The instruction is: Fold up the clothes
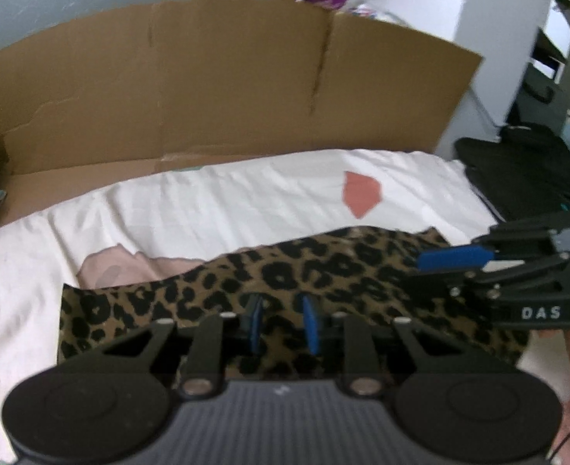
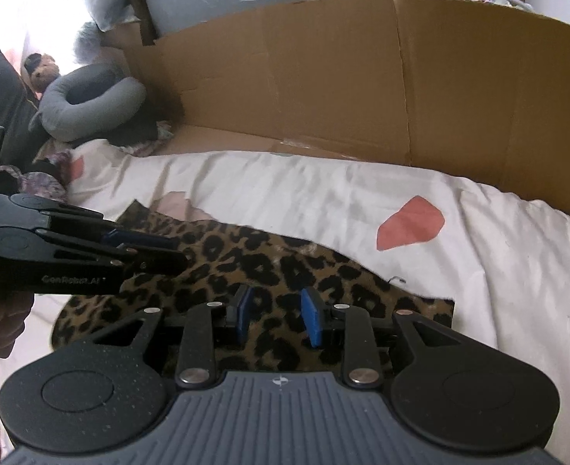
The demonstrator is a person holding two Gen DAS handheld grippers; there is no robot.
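Right now a leopard-print garment (image 1: 285,283) lies spread flat on a white sheet (image 1: 215,201) that covers the bed, filling the middle of both wrist views, with a pale pink cloth (image 1: 114,267) poking out from under its far edge at about ten o'clock in the left wrist view. Both grippers hang just above the garment, near its close edge. The left gripper (image 1: 281,323) has its blue-padded fingers (image 1: 311,323) set apart with leopard fabric showing in the gap between them, nothing pinched. The right gripper (image 2: 277,319) likewise has its fingers spread, with only the print visible between the pads (image 2: 311,319). Each tool shows in the other's camera: the right one enters at three o'clock in the left wrist view, the left one at nine o'clock in the right wrist view, both reaching over the garment from opposite sides. A salmon-coloured patch (image 2: 410,223) sits on the sheet at one o'clock from the garment. Behind the bed, at twelve o'clock, stands a flattened cardboard box (image 2: 323,77), and a grey neck pillow (image 2: 91,104) rests at ten o'clock in the right wrist view
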